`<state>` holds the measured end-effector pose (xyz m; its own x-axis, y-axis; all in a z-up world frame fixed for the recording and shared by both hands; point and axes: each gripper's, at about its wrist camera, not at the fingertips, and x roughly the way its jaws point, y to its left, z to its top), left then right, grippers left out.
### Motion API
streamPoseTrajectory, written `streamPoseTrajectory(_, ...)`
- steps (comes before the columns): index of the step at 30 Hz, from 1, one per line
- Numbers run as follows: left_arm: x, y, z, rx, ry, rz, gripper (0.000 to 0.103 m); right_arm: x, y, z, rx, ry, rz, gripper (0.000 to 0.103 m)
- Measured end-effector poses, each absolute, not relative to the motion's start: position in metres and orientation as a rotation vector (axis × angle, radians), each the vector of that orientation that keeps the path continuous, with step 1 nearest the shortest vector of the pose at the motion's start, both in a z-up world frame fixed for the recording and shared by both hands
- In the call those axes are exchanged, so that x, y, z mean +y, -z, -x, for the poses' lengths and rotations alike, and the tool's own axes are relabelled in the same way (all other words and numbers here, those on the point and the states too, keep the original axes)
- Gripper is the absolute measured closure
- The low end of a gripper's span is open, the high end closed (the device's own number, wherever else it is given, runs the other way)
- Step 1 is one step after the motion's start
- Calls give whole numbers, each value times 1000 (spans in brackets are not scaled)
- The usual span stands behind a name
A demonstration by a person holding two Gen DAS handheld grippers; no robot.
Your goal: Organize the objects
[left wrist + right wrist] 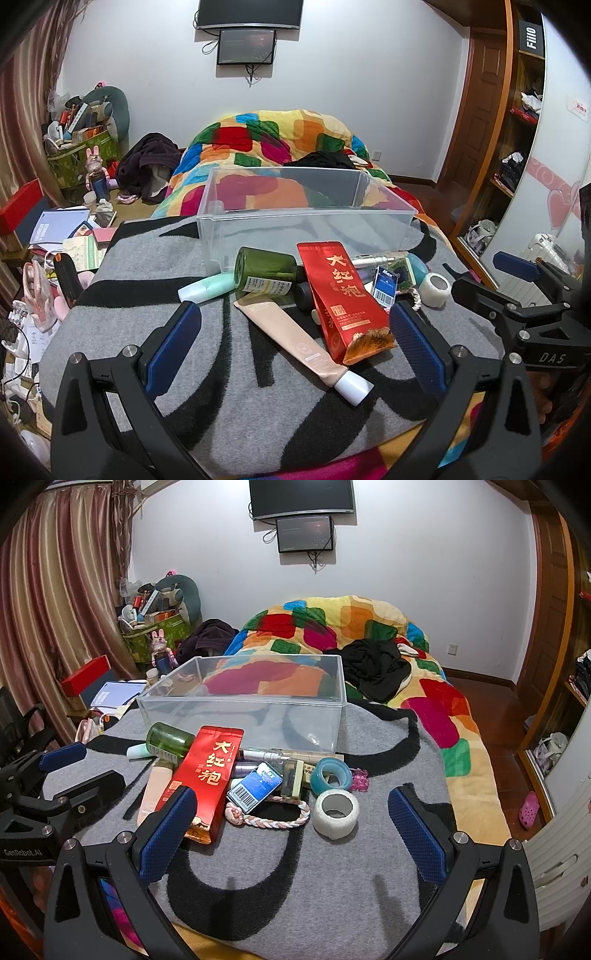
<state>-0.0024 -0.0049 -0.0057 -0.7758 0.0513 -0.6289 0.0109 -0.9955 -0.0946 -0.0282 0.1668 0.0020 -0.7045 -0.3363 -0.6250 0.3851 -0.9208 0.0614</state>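
A clear plastic bin (303, 218) (243, 705) stands empty on the grey-and-black blanket. In front of it lies a pile: a red tea pouch (341, 295) (205, 779), a green bottle (266, 273) (170, 740), a beige tube (295, 339) (153, 790), a mint tube (207, 288), a blue barcode card (386, 286) (255, 786), a white tape roll (436, 290) (336, 808), a blue tape roll (330, 773) and a braided cord (269, 818). My left gripper (295, 328) is open around the pouch and beige tube. My right gripper (291, 812) is open, near the cord and white tape.
A bright patchwork quilt (369, 635) with black clothes (373, 664) lies behind the bin. Cluttered floor, papers and a basket (77, 147) are to the left. A wardrobe (517, 129) stands right. The blanket's near part (295, 886) is bare.
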Motion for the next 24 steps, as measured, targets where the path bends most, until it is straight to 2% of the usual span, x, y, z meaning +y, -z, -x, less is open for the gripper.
streamPoseTrajectory(24,-5,4,2,-148,-2930,1052,0,166,-1,27,99,2576,-933,0)
